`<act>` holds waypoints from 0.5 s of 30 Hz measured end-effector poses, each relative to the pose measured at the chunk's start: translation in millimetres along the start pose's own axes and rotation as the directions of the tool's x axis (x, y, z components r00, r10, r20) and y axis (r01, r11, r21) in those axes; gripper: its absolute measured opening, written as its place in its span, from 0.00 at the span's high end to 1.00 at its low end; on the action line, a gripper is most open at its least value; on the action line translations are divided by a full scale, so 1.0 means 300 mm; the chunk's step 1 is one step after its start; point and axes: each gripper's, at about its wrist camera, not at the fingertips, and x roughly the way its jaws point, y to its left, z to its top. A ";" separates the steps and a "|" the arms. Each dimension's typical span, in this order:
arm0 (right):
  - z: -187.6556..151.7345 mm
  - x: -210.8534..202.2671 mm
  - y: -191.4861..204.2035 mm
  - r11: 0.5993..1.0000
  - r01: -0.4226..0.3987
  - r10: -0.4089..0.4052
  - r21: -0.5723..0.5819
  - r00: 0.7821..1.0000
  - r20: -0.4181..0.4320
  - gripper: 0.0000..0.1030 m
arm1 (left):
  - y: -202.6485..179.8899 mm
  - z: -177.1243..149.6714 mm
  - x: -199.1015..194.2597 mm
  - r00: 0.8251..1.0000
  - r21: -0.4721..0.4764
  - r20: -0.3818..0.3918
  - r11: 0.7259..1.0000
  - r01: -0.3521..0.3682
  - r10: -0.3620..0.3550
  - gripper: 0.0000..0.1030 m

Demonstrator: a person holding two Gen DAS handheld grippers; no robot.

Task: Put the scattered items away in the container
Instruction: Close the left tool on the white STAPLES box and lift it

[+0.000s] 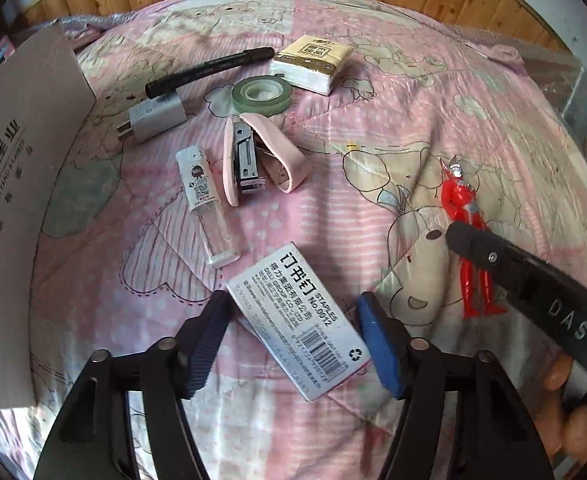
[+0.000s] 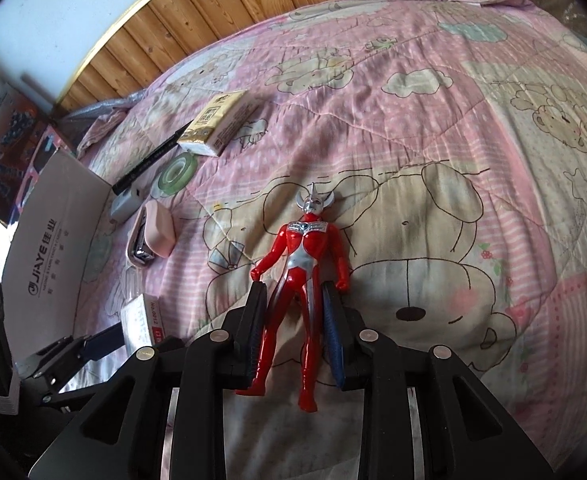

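Straddling the staple box [image 1: 298, 326], the left gripper [image 1: 293, 344] has its jaws spread wide, one finger at each long side and not yet pressing in — looks set for a pinch across the narrow width. The box lies flat on the pink quilt [image 1: 373, 128], label up: "STAPLES No.0012" with Chinese characters, a barcode and a recycling mark.

The right gripper [image 2: 293, 320] is lined up along the red toy figure [image 2: 301, 280], which lies face up; its fingers flank the hips and thighs, partly open, and contact cannot be told for sure. Gripping mid-body probably keeps the figure balanced on lifting.

The container is the cardboard box [image 1: 17, 184] at the left edge, printed "JiAYE" plus Chinese text — nothing visibly inside from these views. "DAS" is embossed on the right tool's arm in the left view.

Scattered on the quilt, well apart from both tools: a black marker [image 1: 209, 68] resting across a white charger [image 1: 153, 118], a green tape roll [image 1: 262, 96], a tissue pack [image 1: 312, 63], an open pink stapler [image 1: 259, 160], and a small clear bottle [image 1: 207, 204] with a QR-code label.
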 end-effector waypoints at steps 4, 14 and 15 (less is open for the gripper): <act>-0.021 -0.003 0.010 0.999 0.002 -0.002 -0.034 1.000 -0.005 0.71 | 0.112 -0.034 -0.051 0.999 -0.080 0.041 0.996 0.031 -0.028 0.44; -0.022 0.023 0.046 0.993 0.069 -0.065 -0.093 0.997 0.046 0.72 | 0.059 -0.057 -0.028 0.993 0.018 0.113 0.999 -0.036 0.033 0.52; -0.019 0.019 0.039 0.995 0.058 -0.055 -0.080 0.998 0.040 0.72 | 0.063 -0.060 -0.037 0.993 0.025 0.118 0.999 -0.021 0.018 0.62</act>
